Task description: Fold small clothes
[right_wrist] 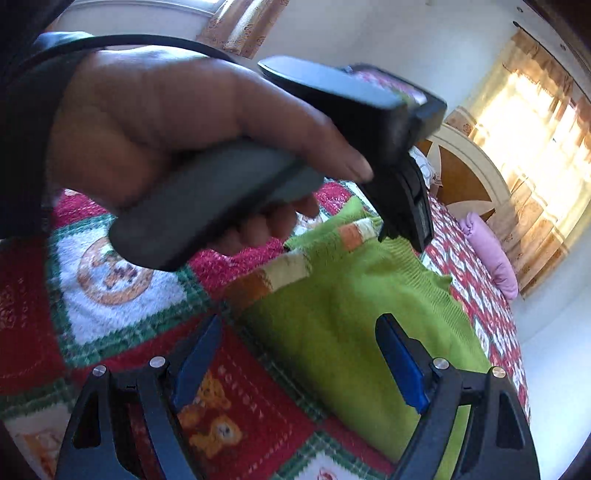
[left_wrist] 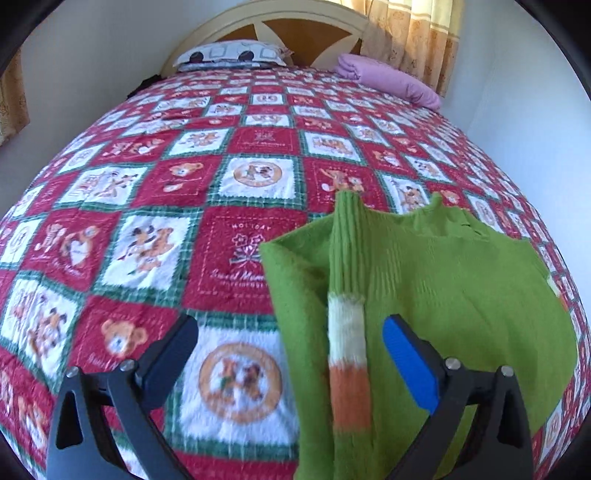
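A small green knit sweater (left_wrist: 461, 295) lies flat on the quilted bed (left_wrist: 147, 184), at the lower right of the left wrist view. One sleeve (left_wrist: 347, 295) is folded over its body, and the cuff has white and orange stripes. My left gripper (left_wrist: 295, 354) hovers open over that cuff, with its pads clear of the cloth. In the right wrist view my right gripper (right_wrist: 299, 362) stands open above the sweater's (right_wrist: 351, 325) near edge and holds nothing. A person's hand (right_wrist: 166, 122) holds the left tool above the striped sleeve (right_wrist: 284, 269).
A patterned pillow (left_wrist: 229, 55) and a folded purple blanket (left_wrist: 388, 79) lie at the head of the bed by the wooden headboard (left_wrist: 295, 29). Curtains (left_wrist: 413, 37) hang behind. White walls close in on both sides. Bare quilt stretches left of the sweater.
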A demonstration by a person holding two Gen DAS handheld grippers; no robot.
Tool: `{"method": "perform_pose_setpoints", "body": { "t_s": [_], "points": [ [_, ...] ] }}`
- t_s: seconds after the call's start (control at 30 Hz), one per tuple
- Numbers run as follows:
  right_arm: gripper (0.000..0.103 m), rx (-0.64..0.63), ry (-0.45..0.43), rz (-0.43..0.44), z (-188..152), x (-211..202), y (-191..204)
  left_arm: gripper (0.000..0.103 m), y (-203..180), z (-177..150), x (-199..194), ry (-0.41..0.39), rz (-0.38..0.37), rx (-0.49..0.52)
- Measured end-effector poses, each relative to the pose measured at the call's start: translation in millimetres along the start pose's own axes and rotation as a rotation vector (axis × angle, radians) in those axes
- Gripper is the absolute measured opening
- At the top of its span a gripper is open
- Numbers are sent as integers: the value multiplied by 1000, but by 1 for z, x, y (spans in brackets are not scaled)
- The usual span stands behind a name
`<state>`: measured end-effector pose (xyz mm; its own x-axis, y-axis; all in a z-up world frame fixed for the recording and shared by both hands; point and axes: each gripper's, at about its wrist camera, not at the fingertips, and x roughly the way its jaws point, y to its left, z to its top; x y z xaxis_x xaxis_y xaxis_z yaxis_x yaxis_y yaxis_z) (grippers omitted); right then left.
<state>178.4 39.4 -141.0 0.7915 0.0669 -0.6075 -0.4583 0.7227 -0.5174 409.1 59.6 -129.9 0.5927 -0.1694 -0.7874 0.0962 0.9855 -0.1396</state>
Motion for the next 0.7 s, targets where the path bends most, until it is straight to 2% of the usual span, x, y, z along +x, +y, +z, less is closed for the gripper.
{"method": "perform_pose_setpoints", "body": {
  "t_s": [0.03,0.1,0.17,0.2,0.23,0.27,0.37,0.47,0.7],
  "points": [
    [78,-1,1,-1,1,1,0,96,1,2,5,14,-13,-3],
    [71,-1,10,3,4,6,0,80,2,3,13,42,-46,-6],
    [55,13,15,32,6,10,-2,67,2,2,20,64,-89,-5],
    [50,26,23,56,7,13,-4,52,2,1,19,56,-105,-2],
    [33,43,27,84,8,15,-5,38,1,2,18,57,-138,3],
    [17,55,31,105,8,15,-6,20,0,4,16,60,-165,1],
    [11,53,17,103,8,7,-6,15,-3,8,10,76,-172,7],
    [10,96,4,122,6,-3,-16,15,-4,12,2,82,-166,0],
    [9,214,-50,134,-2,-33,-53,14,-12,29,-16,87,-205,-78]
  ]
}}
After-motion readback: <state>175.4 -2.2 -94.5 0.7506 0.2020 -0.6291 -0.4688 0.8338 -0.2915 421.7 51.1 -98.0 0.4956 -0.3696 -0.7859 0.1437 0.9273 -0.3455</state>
